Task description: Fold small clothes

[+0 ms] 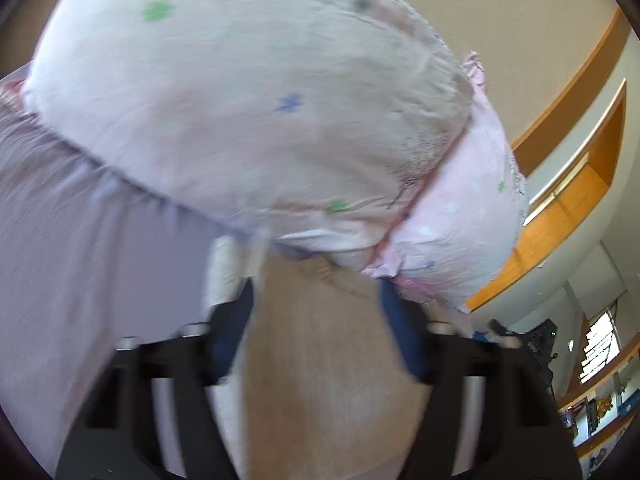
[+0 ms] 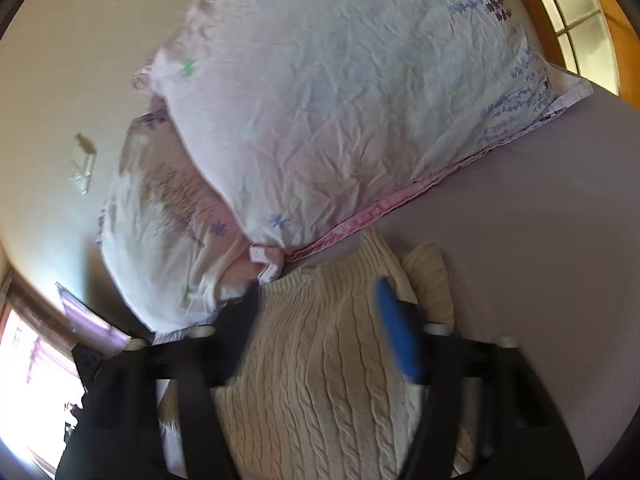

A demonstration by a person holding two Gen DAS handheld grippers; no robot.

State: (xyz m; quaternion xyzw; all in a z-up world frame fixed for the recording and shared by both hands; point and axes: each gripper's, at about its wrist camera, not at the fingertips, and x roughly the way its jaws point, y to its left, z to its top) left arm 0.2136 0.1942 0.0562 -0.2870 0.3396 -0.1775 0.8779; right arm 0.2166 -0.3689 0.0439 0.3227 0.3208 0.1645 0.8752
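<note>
A cream cable-knit sweater [image 2: 320, 360] lies on the lilac bed sheet [image 2: 540, 240], below the pillows. It also shows in the left wrist view [image 1: 320, 340], blurred and tan. My left gripper [image 1: 316, 284] is open, its blue-padded fingers [image 1: 400, 332] spread either side of the sweater's top. My right gripper [image 2: 320, 292] is open, with one blue pad [image 2: 396, 332] over the knit. Neither holds cloth. Both views are blurred by motion.
Two pale pink pillows with small flower prints [image 2: 340, 100] [image 1: 240, 100] lie stacked just beyond the sweater. A beige wall [image 2: 60, 100] stands behind them. A wooden-framed window [image 2: 568, 12] and wooden wall trim [image 1: 568, 200] are at the sides.
</note>
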